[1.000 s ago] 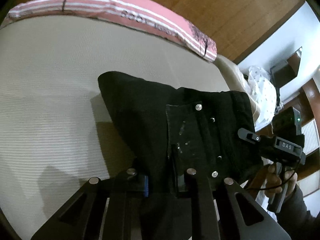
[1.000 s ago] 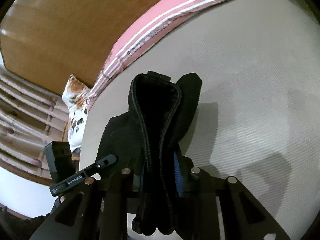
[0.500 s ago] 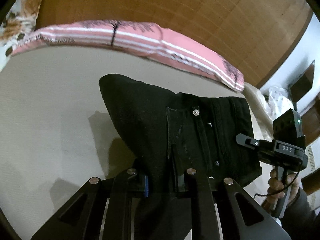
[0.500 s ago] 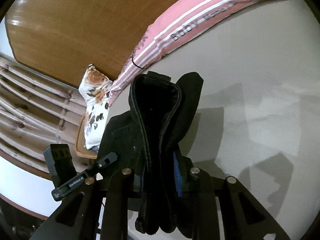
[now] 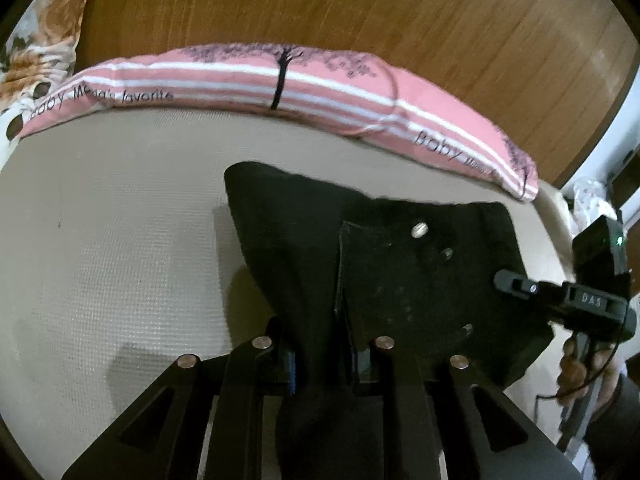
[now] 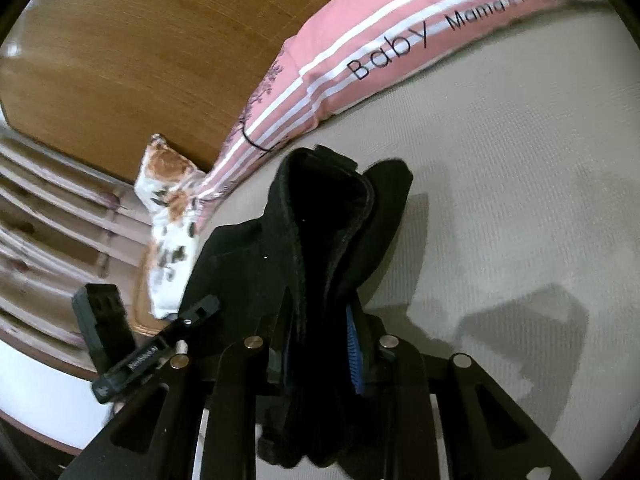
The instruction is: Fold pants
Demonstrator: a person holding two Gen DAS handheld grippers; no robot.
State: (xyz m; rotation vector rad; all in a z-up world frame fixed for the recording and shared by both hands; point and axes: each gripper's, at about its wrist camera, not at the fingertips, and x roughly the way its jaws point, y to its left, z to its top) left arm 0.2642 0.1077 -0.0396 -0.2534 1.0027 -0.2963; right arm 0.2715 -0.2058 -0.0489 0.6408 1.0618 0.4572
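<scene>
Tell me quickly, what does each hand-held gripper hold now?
Left hand-held gripper: closed on the black pants.
Right hand-held gripper: closed on the black pants too.

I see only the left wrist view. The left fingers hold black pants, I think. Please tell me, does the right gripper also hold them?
Observer: Yes. In the right wrist view the right gripper is shut on a thick bunched edge of the pants, which stands up between its fingers.
Operator: Is the cloth there one layer or several?
Observer: Several. That view shows stacked seamed edges curving around a dark hollow.
Operator: What is past the pillow's left end?
Observer: Beyond the floral cushion beside the pink pillow, the right view shows wooden slats; your view lacks them.
</scene>
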